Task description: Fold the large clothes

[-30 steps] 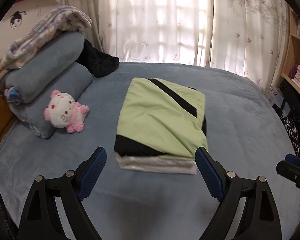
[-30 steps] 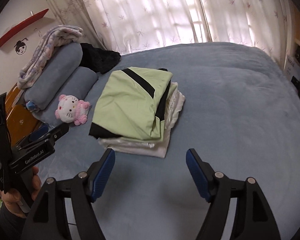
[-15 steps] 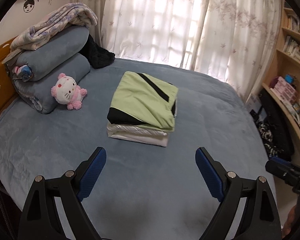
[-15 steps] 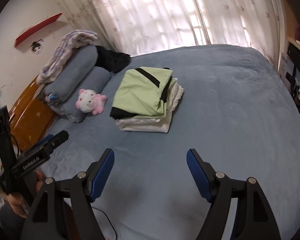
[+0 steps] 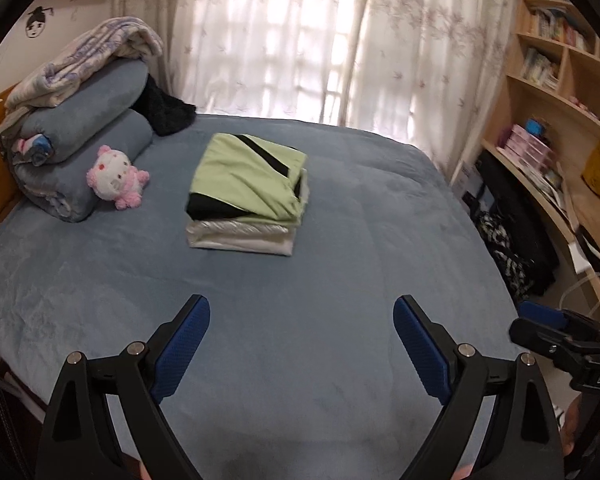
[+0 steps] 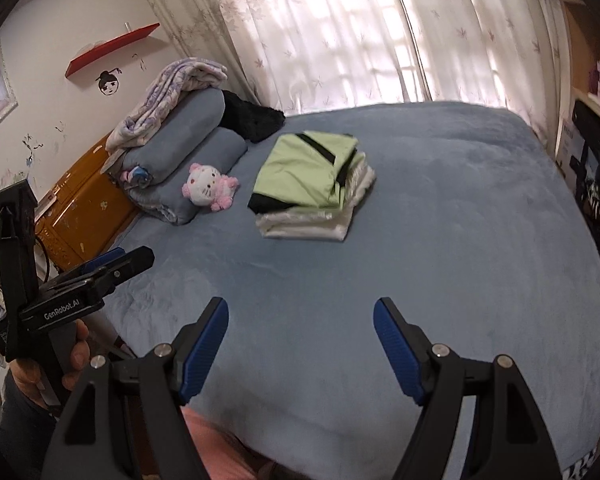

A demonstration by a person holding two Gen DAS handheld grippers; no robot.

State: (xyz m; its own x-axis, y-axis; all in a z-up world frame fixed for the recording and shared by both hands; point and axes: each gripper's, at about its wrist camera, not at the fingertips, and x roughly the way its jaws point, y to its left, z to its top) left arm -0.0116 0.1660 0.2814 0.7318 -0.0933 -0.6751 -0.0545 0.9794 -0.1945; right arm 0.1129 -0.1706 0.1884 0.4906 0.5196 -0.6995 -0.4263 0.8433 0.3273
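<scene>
1. Left hand-held gripper (image 5: 300, 328): fingers spread wide, nothing between them, over the near part of the bed (image 5: 340, 280).
2. Right hand-held gripper (image 6: 300, 330): likewise spread, holding nothing.
3. Folded green garment (image 5: 248, 178) lies on top of a white folded one (image 5: 240, 238), stacked mid-bed, well apart from both grippers.
4. Plush toy (image 5: 116, 178) rests against rolled blankets (image 5: 80, 136) left of the stack.

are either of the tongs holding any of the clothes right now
No, nothing is held. The left tongs and right tongs are both open over bare bed, short of the folded clothes.
</scene>
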